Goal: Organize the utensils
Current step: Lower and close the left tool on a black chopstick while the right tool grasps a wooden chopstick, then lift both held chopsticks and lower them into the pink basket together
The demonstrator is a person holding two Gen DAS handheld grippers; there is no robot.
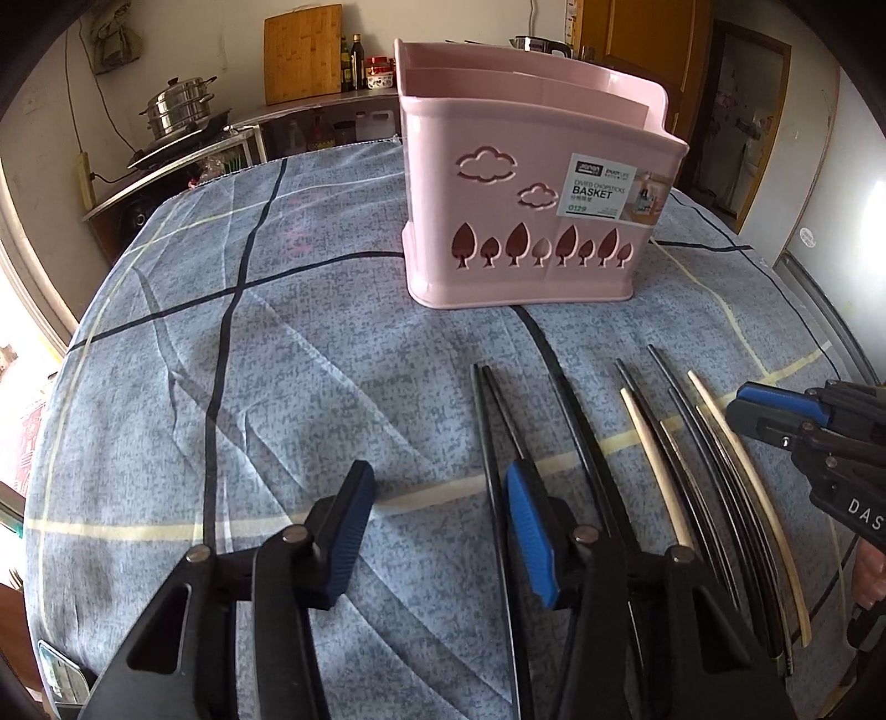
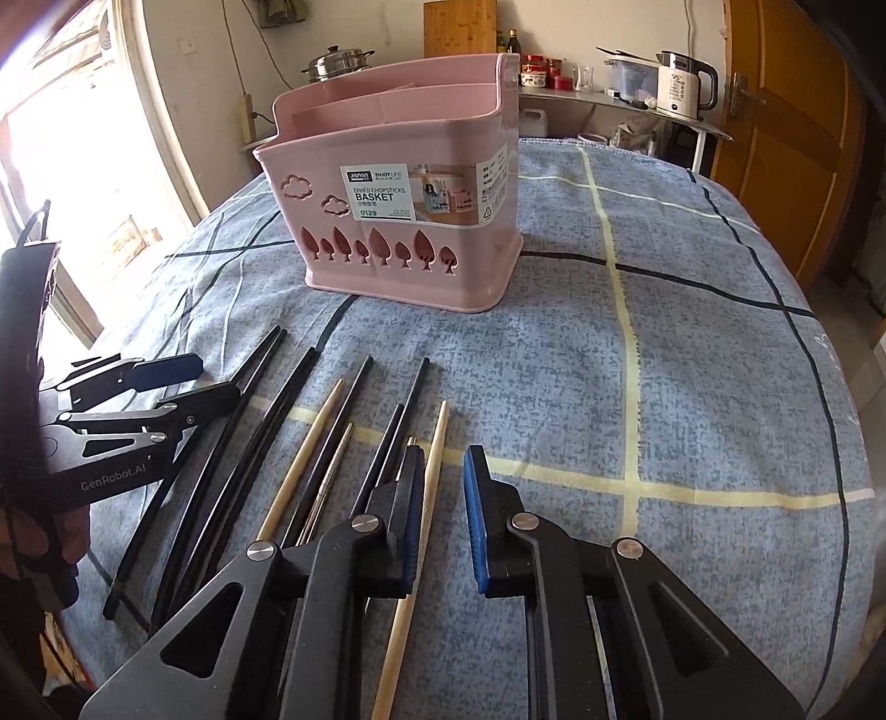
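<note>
A pink divided chopsticks basket (image 1: 432,138) (image 2: 398,138) stands upright on the blue checked cloth (image 1: 277,360), beyond both grippers. Several chopsticks lie side by side in front of it: black ones (image 1: 482,399) (image 2: 260,387), pale wooden ones (image 1: 648,443) and a thin metal one (image 2: 332,471). My left gripper (image 1: 440,471) (image 2: 199,382) is open at the left end of the row, its right finger over a black pair. My right gripper (image 2: 443,451) (image 1: 739,407) straddles the rightmost wooden chopstick (image 2: 434,487), which lies against the left pad with a gap to the right pad.
A counter runs behind the table with a steel steamer pot (image 1: 177,105), a wooden cutting board (image 1: 302,52), bottles and a white kettle (image 2: 684,83). A wooden door (image 2: 786,138) is at the right. Bare cloth (image 2: 692,360) lies right of the chopsticks.
</note>
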